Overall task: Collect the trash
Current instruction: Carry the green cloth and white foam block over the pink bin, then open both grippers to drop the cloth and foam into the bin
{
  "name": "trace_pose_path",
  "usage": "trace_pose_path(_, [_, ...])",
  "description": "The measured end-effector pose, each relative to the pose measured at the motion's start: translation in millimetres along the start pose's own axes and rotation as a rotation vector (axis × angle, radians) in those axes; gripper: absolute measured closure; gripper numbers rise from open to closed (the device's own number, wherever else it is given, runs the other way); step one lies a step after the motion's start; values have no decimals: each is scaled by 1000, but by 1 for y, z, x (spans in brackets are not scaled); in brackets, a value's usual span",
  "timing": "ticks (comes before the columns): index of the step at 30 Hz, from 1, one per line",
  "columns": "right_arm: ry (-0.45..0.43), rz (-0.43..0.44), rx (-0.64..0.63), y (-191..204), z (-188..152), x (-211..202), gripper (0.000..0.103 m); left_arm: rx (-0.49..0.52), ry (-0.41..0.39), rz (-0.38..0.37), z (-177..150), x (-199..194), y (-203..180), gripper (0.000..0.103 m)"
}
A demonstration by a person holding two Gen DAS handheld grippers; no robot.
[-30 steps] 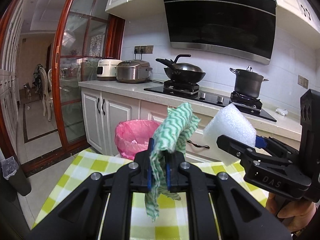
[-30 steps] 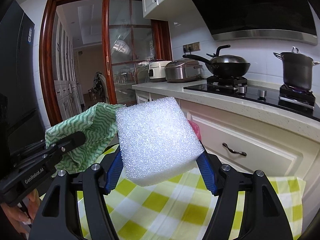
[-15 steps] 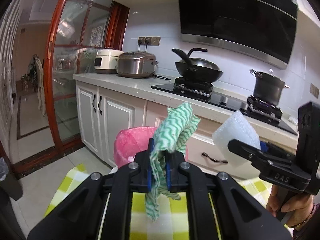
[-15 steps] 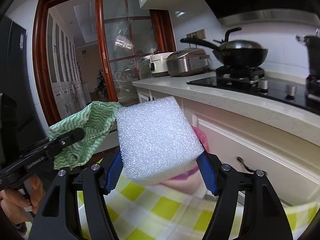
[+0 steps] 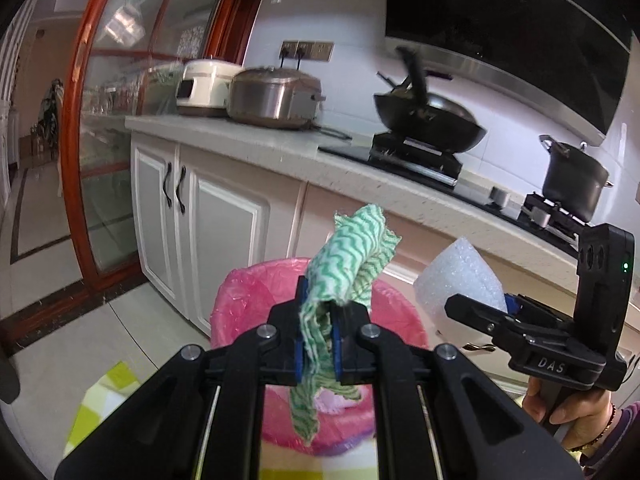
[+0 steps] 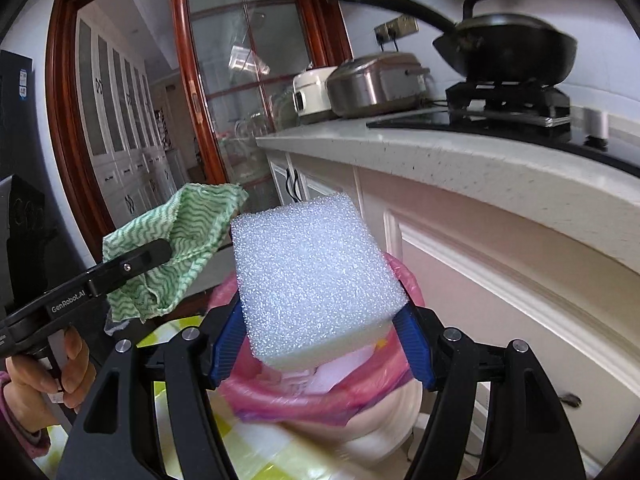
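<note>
My left gripper [image 5: 317, 344] is shut on a green-and-white wavy cloth [image 5: 348, 256], held right above the pink-lined trash bin [image 5: 248, 300]. The cloth also shows in the right wrist view [image 6: 176, 248], pinched by the left gripper [image 6: 148, 256]. My right gripper [image 6: 320, 344] is shut on a white foam block [image 6: 312, 280], held over the bin [image 6: 304, 396]. In the left wrist view the foam block [image 5: 460, 280] and right gripper [image 5: 480, 312] sit to the right of the bin.
White kitchen cabinets [image 5: 224, 232] and a countertop [image 5: 280, 152] stand just behind the bin, with cookers, a wok [image 5: 428, 120] and a pot [image 5: 572, 176] on top. A green checked cloth [image 5: 104, 404] covers the surface below. A red-framed glass door [image 5: 104, 120] is left.
Both grippers have moved forward toward the cabinets with their loads. The bin went from ahead of them to directly below them.
</note>
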State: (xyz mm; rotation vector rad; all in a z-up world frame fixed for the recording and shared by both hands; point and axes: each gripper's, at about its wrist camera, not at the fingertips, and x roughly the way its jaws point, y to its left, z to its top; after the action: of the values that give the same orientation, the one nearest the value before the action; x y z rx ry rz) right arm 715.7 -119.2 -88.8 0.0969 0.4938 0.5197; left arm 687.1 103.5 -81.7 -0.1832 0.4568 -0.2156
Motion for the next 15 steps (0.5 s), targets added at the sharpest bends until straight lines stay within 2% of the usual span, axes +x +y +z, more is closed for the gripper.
trace_pose_path(8, [69,4,-27,-11,-11,52,38,17,62,15,-17,54,16,90])
trace_pose_path(11, [84,-2,-31,-13,-17,62,36,24,63,23,-24,64,18,85])
trace_pose_path(12, [85,-3,-31,-13,-18,63,35,31,63,29,-26,65,18,80])
trace_pose_path(15, [80,-9,-30,-15,-20,63,31,53,62,44,-31,68,16,78])
